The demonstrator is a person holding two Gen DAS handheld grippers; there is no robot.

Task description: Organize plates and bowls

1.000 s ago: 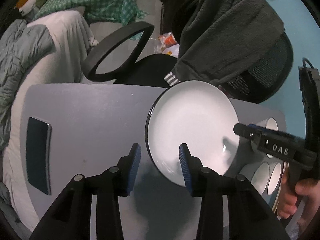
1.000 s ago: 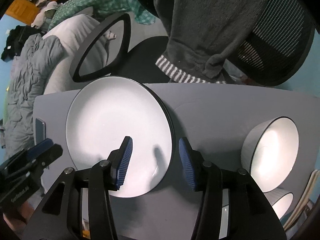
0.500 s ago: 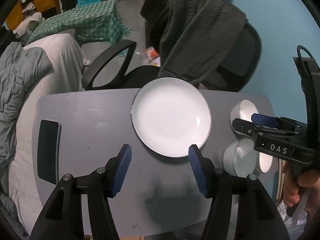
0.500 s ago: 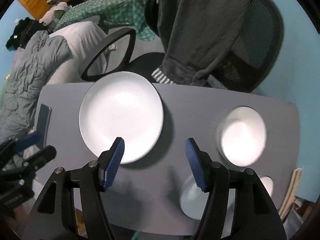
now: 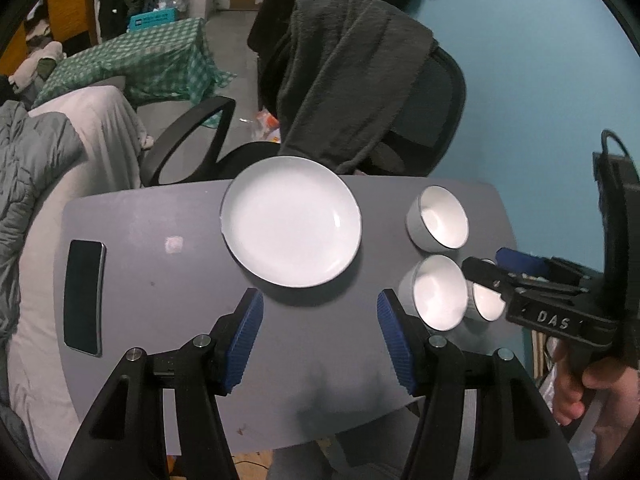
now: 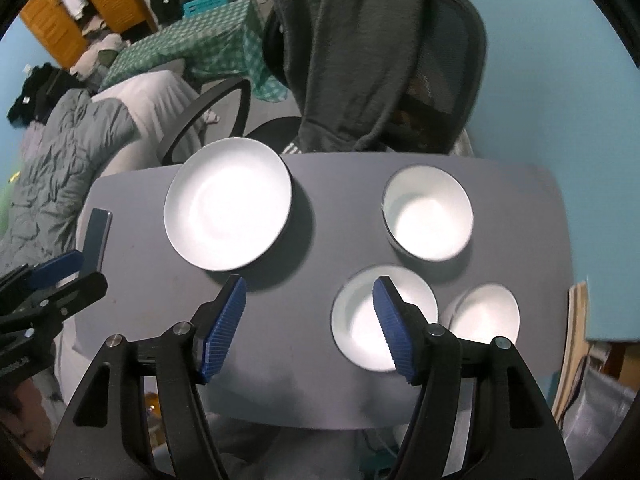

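Note:
A white plate [image 5: 291,220] with a dark rim lies on the grey table [image 5: 168,280]; it also shows in the right wrist view [image 6: 228,210]. Three white bowls stand to its right: a far bowl [image 6: 428,218], a near bowl [image 6: 382,324] and a smaller bowl [image 6: 484,314]. My left gripper [image 5: 320,340] is open and empty, held above the table near the plate's front edge. My right gripper [image 6: 310,324] is open and empty, above the table between the plate and the near bowl; it also shows in the left wrist view [image 5: 496,268].
A dark phone [image 5: 83,296] lies at the table's left end. An office chair [image 5: 400,120] draped with a dark garment stands behind the table. A bed with grey bedding [image 5: 36,168] lies on the left. A blue wall is at the right.
Both grippers have pulled back and up from the plate and opened wider. The plate rests on the table, and the bowls have come into view.

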